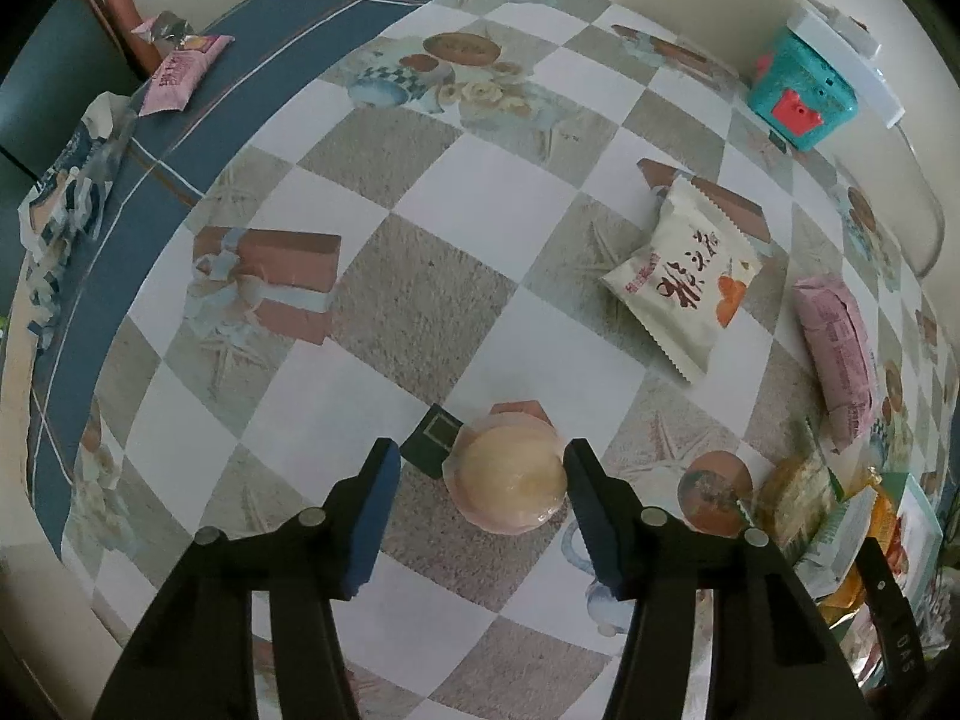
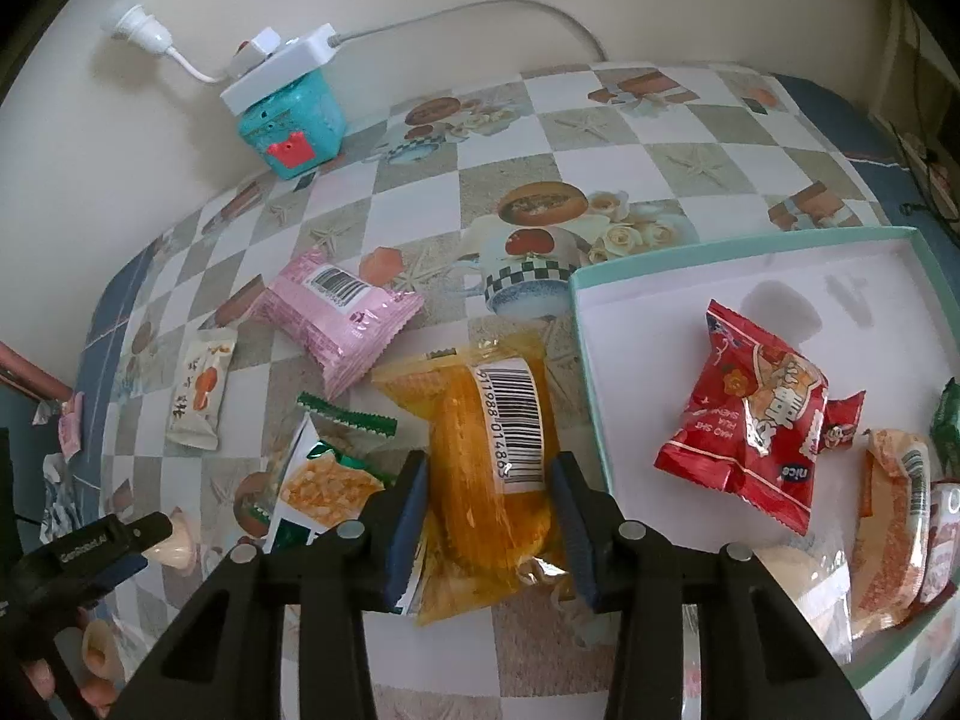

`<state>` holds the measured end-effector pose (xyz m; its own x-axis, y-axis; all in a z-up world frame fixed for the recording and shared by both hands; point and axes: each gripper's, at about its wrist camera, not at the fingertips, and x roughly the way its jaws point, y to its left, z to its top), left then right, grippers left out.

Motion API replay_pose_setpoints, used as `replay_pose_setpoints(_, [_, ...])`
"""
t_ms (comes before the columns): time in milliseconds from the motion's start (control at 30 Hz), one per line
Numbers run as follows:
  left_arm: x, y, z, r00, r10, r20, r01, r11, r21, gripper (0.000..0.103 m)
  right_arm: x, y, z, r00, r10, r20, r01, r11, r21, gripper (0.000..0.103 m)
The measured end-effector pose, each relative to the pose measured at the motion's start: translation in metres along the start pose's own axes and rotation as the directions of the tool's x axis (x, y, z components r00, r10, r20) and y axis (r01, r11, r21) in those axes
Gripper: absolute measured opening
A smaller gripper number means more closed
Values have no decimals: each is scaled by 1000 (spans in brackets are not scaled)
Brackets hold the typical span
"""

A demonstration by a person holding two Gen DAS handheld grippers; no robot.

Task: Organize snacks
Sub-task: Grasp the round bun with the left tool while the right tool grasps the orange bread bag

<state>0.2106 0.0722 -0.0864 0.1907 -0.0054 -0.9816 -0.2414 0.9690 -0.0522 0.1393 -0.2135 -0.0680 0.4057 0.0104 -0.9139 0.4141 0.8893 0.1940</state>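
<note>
My left gripper [image 1: 480,468] is open, its fingers on either side of a round pale pastry in clear wrap [image 1: 510,477] lying on the table; the right finger touches its edge. My right gripper [image 2: 489,480] is open around a yellow cake packet with a barcode [image 2: 492,456] lying on the table. A white tray with a mint rim [image 2: 888,294] on the right holds a red packet [image 2: 750,420] and several other snacks. A pink packet [image 2: 336,318], a white packet [image 2: 201,387] and a green-edged packet [image 2: 324,480] lie loose on the table.
A teal toy box [image 2: 294,126] under a white power strip [image 2: 276,66] stands at the wall. In the left wrist view another pink packet [image 1: 180,69] lies at the table's far left edge. The checkered tablecloth [image 1: 420,300] covers the table.
</note>
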Motion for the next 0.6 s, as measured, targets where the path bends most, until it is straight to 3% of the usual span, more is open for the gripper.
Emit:
replay_pose_setpoints(300, [7,-11,-5,1000,-9,-10,9,1000,-4,38,5,0,-2,1000,-8,-1,8,1000,-9,43])
replay_pose_setpoints(600, [-9,-8,-3,1000,-19,18,19,999,-42,38,-3,-1,0,1000,20,4,-20,1000,-5,40])
